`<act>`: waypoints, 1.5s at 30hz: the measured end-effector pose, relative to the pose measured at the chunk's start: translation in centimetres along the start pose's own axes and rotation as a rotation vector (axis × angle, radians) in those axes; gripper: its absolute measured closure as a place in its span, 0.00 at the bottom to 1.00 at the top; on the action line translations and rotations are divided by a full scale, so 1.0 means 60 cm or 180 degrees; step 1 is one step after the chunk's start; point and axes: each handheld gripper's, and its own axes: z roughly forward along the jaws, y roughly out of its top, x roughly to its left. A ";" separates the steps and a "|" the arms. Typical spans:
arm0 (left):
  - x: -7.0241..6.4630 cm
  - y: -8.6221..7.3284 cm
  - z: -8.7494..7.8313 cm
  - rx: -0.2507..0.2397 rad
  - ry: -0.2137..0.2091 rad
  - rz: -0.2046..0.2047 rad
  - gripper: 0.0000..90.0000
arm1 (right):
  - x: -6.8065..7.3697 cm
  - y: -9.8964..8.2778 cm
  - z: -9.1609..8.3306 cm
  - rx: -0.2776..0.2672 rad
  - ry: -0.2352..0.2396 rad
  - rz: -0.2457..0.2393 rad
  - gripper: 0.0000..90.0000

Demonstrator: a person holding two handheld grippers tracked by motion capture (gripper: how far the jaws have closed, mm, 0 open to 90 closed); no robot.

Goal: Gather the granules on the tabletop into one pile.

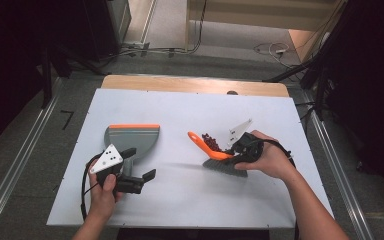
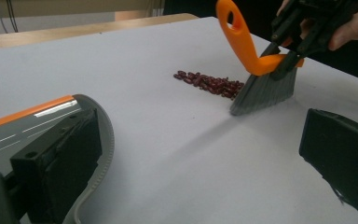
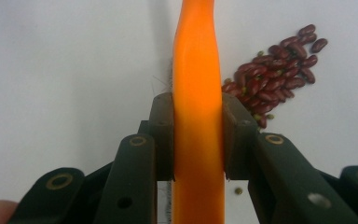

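Note:
A grey dustpan with an orange front lip lies flat on the left half of the white table. My left gripper sits just behind it, jaws open; in the left gripper view one jaw rests against the dustpan and only bare table lies between the jaws of the left gripper. A hand brush with an orange handle and grey bristles stands to the right. My right gripper is shut on that handle. A pile of red beans lies beside the bristles.
The table's far side ends in a wooden strip. Cables lie on the floor beyond it. Metal rails run along both sides of the table. Bare tabletop lies between the dustpan and the beans.

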 end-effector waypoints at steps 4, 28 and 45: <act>0.000 -0.001 0.000 0.0008 0.0000 0.0006 0.00 | -0.024 0.007 0.010 -0.0107 -0.0069 -0.0067 0.76; 0.002 -0.001 0.001 0.0017 -0.0008 -0.0002 0.00 | -0.079 0.032 0.032 -0.0276 -0.0166 -0.0142 0.75; 0.003 -0.001 0.000 0.0021 -0.0008 -0.0004 0.00 | -0.094 0.040 0.036 -0.0355 -0.0290 -0.0077 0.75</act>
